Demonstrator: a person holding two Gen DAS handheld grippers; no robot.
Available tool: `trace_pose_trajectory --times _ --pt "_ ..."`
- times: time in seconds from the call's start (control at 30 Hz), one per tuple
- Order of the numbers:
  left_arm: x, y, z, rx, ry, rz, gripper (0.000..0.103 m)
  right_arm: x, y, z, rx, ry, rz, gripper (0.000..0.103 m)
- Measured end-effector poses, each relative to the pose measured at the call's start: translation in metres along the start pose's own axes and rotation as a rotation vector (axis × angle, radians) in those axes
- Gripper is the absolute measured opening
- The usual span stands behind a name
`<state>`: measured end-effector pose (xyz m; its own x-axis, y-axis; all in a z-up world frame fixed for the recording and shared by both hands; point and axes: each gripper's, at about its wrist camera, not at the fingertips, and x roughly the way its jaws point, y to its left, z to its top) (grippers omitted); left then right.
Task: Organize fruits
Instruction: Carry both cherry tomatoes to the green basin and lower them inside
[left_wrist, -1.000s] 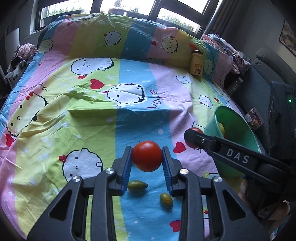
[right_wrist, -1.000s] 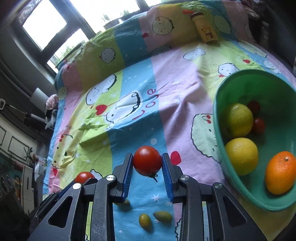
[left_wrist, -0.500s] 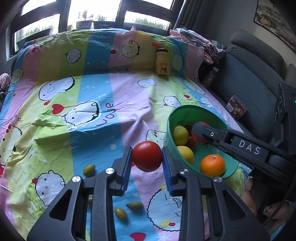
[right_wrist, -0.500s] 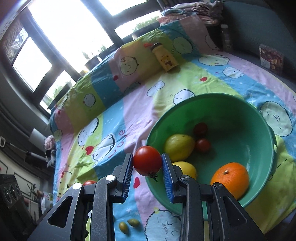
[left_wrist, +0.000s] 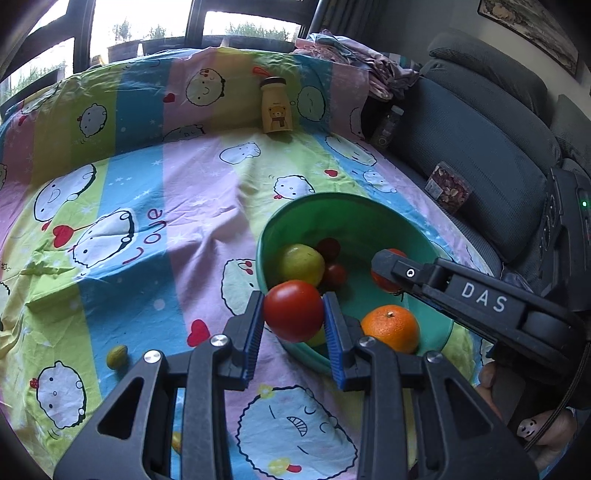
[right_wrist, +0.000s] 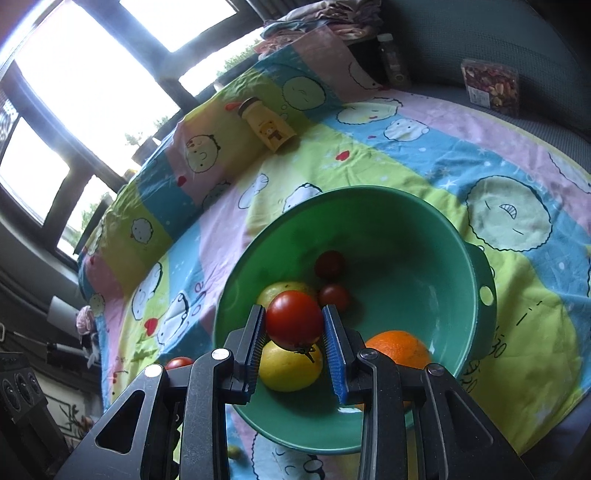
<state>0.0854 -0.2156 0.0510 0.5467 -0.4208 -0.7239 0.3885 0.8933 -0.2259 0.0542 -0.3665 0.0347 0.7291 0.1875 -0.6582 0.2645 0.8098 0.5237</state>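
A bed covered in a pastel striped cartoon sheet (left_wrist: 177, 192) fills both views, with a dark sofa (left_wrist: 480, 147) along its right side. A yellow bear-printed bottle (left_wrist: 276, 107) leans against the raised far end of the sheet.

On the sheet sits a large green bowl (right_wrist: 424, 236), the collecting place for the fruit. It already holds a fair share — an orange (right_wrist: 400, 347), two yellow citrus fruits, one (right_wrist: 288, 369) nearer the camera and one (left_wrist: 301, 264) behind it, and two small dark-red cherry tomatoes (right_wrist: 330, 264).

Two more pieces are about to join them. The right gripper (right_wrist: 294, 332) pinches a red tomato (right_wrist: 294, 322), stem end down, and hangs over the bowl's inside, above the nearer citrus. The left gripper (left_wrist: 294, 314) is clamped on a second red tomato (left_wrist: 293, 310), level with the bowl's near rim, seemingly just short of being over the inside.

The sorting looks well along but unfinished: both tomatoes have yet to be let go, and at least one small green-yellow fruit (left_wrist: 117, 356) lies loose on the sheet, well left of the bowl. Another small one (right_wrist: 234, 451) peeks out near the bowl's base.
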Motion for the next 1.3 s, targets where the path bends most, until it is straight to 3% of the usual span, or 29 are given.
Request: trace_pose_trajectory --times 0.57,1.3 --pt "0.031 -0.02 0.001 0.018 0.085 -0.086 0.031 0.006 -0.028 0.004 0.065 0.021 -0.069 0.033" --pt "0.046 -0.029 -0.002 0.038 0.124 -0.12 0.031 0.006 -0.037 0.006 0.089 0.016 -0.087 0.033"
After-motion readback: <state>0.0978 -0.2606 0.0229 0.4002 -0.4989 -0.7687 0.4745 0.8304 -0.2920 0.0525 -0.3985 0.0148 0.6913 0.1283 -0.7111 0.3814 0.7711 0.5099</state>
